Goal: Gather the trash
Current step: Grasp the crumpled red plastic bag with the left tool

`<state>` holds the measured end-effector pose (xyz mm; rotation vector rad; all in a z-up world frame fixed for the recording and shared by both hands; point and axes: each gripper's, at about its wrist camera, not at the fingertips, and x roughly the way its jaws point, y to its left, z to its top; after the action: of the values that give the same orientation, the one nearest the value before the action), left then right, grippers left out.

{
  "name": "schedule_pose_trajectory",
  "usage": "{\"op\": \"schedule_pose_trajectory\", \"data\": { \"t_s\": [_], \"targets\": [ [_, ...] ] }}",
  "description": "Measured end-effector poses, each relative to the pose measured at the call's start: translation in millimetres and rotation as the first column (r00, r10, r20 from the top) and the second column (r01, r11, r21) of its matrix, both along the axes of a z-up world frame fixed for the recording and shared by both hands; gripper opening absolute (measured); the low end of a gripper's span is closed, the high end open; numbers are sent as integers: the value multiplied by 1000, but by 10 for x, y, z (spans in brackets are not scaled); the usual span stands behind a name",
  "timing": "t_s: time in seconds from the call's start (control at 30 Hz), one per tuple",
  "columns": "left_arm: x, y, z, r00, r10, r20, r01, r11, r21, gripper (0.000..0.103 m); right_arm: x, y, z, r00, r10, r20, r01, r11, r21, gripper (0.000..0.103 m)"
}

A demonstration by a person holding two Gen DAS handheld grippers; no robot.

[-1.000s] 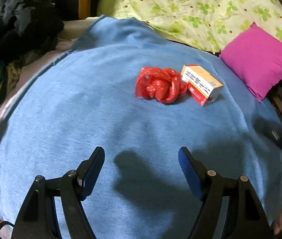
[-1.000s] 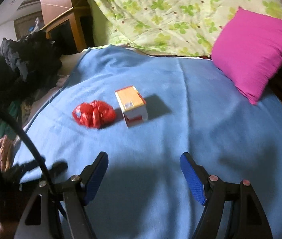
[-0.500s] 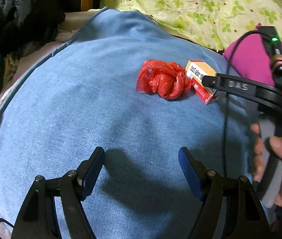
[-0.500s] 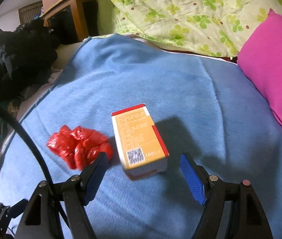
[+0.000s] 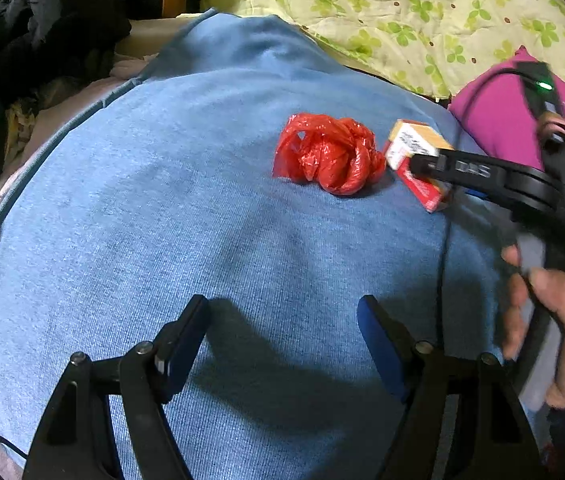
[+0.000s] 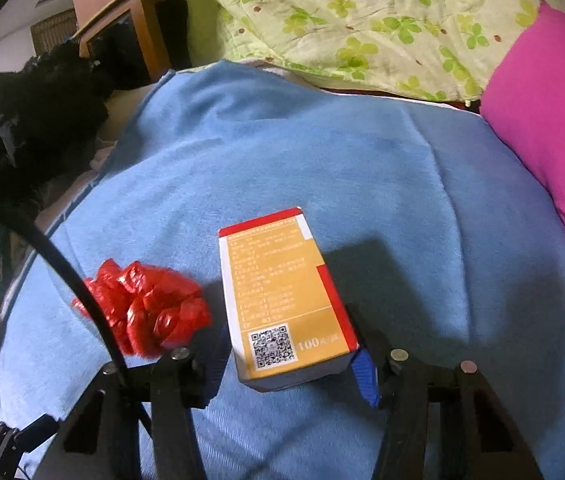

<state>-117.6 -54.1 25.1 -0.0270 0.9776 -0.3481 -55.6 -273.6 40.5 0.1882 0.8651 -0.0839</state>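
Note:
An orange, red and white carton [image 6: 282,300] lies on the blue blanket [image 6: 362,168], with a crumpled red plastic bag [image 6: 146,312] just left of it. My right gripper [image 6: 290,368] is open, its jaws standing on either side of the carton's near end; whether the pads touch it I cannot tell. In the left wrist view the carton [image 5: 414,152] and bag [image 5: 330,156] lie ahead to the right, with the right gripper reaching in at the carton. My left gripper [image 5: 282,344] is open and empty, low over the blanket, well short of the bag.
A magenta pillow [image 6: 550,112] lies at the right edge. A green flowered quilt [image 6: 362,20] is heaped at the back. Dark clothes [image 6: 30,120] are piled at the left beside a wooden frame [image 6: 122,12]. A black cable [image 6: 66,268] crosses the left of the right wrist view.
My right gripper has moved forward and down until the carton sits between its jaws. My left gripper has barely moved. The bag and carton lie where they were.

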Motion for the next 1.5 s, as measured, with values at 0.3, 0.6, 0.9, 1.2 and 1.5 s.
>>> {"op": "schedule_pose_trajectory", "data": {
  "t_s": [0.3,0.6,0.9,1.2,1.5],
  "targets": [
    [-35,-51,-20,1000,1,21,-2,999,33,77,-891,-80,137,998,-48,46,43,992,117,56],
    [101,-81,53,999,27,42,-29,999,37,77,-1291,-280,68,990,-109,87,86,969,233,56],
    [609,-551,243,997,-22,78,17,998,62,77,-1323,-306,127,983,-101,151,56,959,277,56],
    [1022,-896,187,991,-69,112,48,982,180,77,-1369,-491,171,973,-142,180,68,929,363,56],
    [1255,-924,-14,994,-96,50,89,986,140,77,-1351,-534,169,973,-148,178,69,920,386,56]
  ]
}}
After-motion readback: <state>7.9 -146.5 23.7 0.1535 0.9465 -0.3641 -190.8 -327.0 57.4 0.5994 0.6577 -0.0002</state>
